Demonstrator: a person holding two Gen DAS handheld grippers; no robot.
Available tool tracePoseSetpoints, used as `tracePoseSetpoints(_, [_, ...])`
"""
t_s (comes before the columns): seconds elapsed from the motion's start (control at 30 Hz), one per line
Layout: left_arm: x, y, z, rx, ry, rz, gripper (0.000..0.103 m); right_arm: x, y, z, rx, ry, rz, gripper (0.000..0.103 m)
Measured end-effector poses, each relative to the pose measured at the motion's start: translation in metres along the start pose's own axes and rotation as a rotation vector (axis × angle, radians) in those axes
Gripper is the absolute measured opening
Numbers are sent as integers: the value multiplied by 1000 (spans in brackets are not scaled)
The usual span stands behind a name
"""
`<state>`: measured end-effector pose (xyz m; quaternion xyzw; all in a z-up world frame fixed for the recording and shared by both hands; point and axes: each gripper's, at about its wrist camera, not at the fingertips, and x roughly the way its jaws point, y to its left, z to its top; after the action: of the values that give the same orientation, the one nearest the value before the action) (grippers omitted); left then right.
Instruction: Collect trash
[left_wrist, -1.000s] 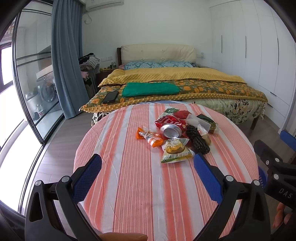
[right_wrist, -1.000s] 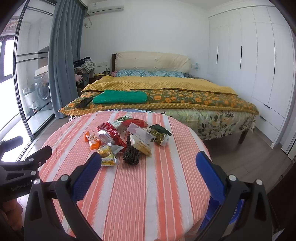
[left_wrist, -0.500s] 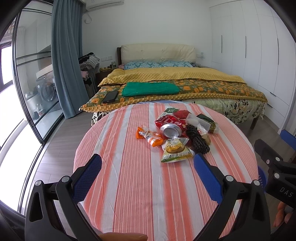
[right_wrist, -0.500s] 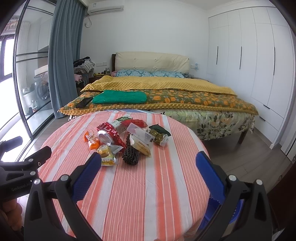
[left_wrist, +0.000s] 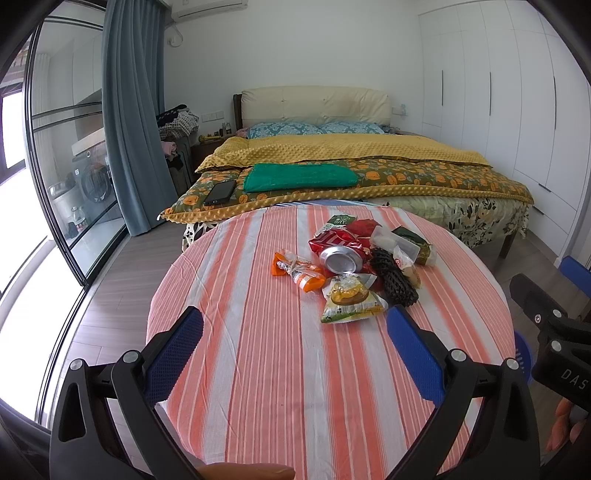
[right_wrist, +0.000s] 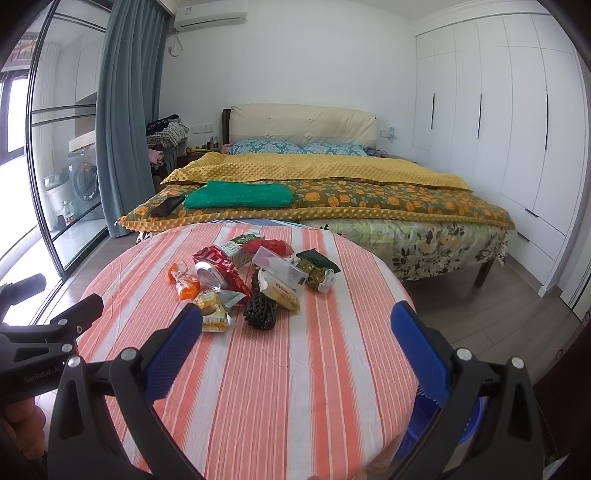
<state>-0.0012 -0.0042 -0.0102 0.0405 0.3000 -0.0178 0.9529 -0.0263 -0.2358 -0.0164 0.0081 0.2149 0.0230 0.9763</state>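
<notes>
A pile of trash lies at the far middle of a round table with an orange-striped cloth (left_wrist: 266, 369) (right_wrist: 314, 369). It holds a crushed red can (left_wrist: 341, 254) (right_wrist: 216, 267), an orange wrapper (left_wrist: 297, 271) (right_wrist: 183, 282), a yellow snack packet (left_wrist: 349, 299) (right_wrist: 214, 312), a black foam net (left_wrist: 393, 280) (right_wrist: 260, 312) and a clear plastic box (right_wrist: 282, 267). My left gripper (left_wrist: 295, 338) hangs open over the near part of the table, short of the pile. My right gripper (right_wrist: 297, 338) is open too, with nothing between its fingers.
A bed (left_wrist: 351, 166) with a yellow blanket, a green cloth (left_wrist: 301, 177) and a phone (left_wrist: 220, 192) stands behind the table. A blue bin (right_wrist: 439, 432) sits on the floor at the table's right. Glass doors and a curtain (left_wrist: 127, 129) are left, white wardrobes (right_wrist: 517, 129) right.
The right wrist view has crept slightly closer to the pile. Nothing on the table has moved and both grippers stay open.
</notes>
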Motion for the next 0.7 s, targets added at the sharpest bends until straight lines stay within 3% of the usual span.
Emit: tracePoseSetpoints(0.7, [0,0,0,-1,2,-1,99,-3,-1,1,2,-2,0,98])
